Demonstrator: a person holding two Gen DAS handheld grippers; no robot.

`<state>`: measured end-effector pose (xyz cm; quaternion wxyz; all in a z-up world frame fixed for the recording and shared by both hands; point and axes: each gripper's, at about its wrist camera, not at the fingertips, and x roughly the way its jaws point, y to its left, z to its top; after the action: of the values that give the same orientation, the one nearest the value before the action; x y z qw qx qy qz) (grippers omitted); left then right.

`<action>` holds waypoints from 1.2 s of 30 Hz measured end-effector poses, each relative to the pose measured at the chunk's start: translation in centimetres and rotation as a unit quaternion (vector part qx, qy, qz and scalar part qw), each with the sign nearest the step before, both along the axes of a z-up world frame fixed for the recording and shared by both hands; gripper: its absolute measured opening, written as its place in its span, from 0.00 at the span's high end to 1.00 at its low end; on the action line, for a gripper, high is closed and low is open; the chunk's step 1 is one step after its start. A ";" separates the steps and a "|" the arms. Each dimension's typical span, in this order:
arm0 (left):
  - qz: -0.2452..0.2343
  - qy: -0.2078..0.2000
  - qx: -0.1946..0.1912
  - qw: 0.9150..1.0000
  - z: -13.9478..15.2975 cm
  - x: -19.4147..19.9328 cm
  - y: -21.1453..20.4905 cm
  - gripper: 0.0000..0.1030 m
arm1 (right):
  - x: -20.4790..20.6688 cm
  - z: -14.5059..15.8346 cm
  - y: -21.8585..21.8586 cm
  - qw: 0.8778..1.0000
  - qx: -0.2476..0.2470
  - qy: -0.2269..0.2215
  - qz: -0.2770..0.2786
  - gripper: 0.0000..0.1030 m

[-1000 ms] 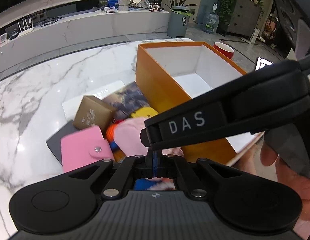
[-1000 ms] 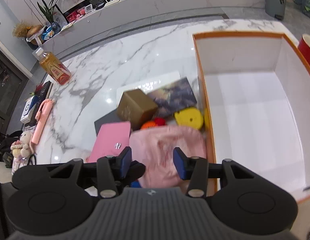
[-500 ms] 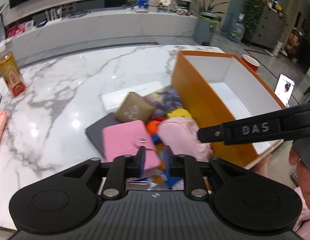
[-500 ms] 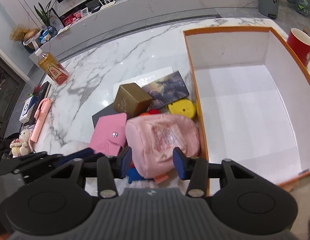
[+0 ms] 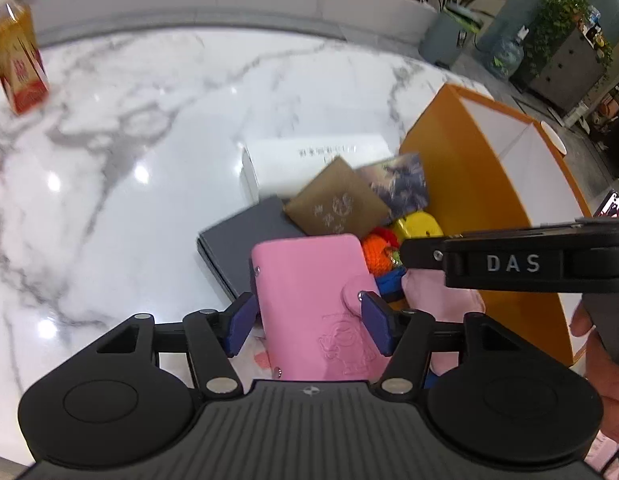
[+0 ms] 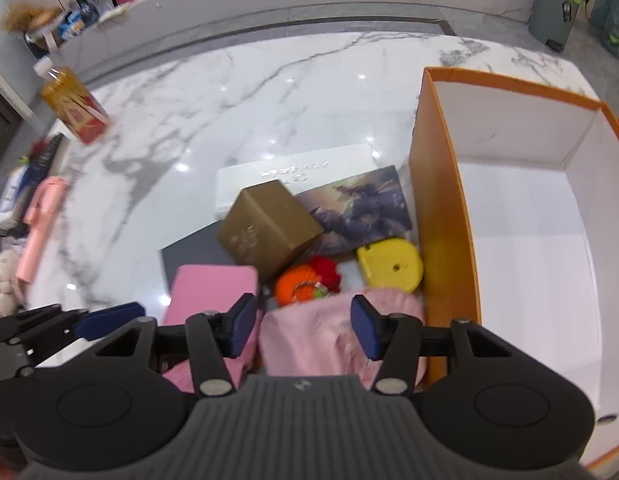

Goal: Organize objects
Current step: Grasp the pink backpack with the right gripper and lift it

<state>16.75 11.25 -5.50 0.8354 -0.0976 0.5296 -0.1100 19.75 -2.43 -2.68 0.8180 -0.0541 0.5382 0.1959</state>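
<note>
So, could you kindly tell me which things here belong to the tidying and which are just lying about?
Job:
- pink snap wallet
- pink fabric pouch
- gold cardboard box
- yellow round case
- orange open storage box

Lying about:
- amber drink bottle
- pale pink handle, table's left edge

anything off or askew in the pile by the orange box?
Yes: the brown box sits tilted, propped on the grey book and picture card rather than flat. The items are heaped beside the orange box, which looks empty inside. Nothing spilled or visibly damaged.
</note>
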 end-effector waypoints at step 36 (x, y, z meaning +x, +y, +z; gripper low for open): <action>-0.036 -0.072 0.043 0.996 2.7 -8.4 -6.9 0.87 | -10.1 -1.1 -11.2 0.993 0.102 0.019 -0.048 0.97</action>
<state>8.36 4.36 -2.84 0.8702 -0.0346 0.4757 -0.1235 9.65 -13.67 -3.80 0.8172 0.0595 0.5331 0.2108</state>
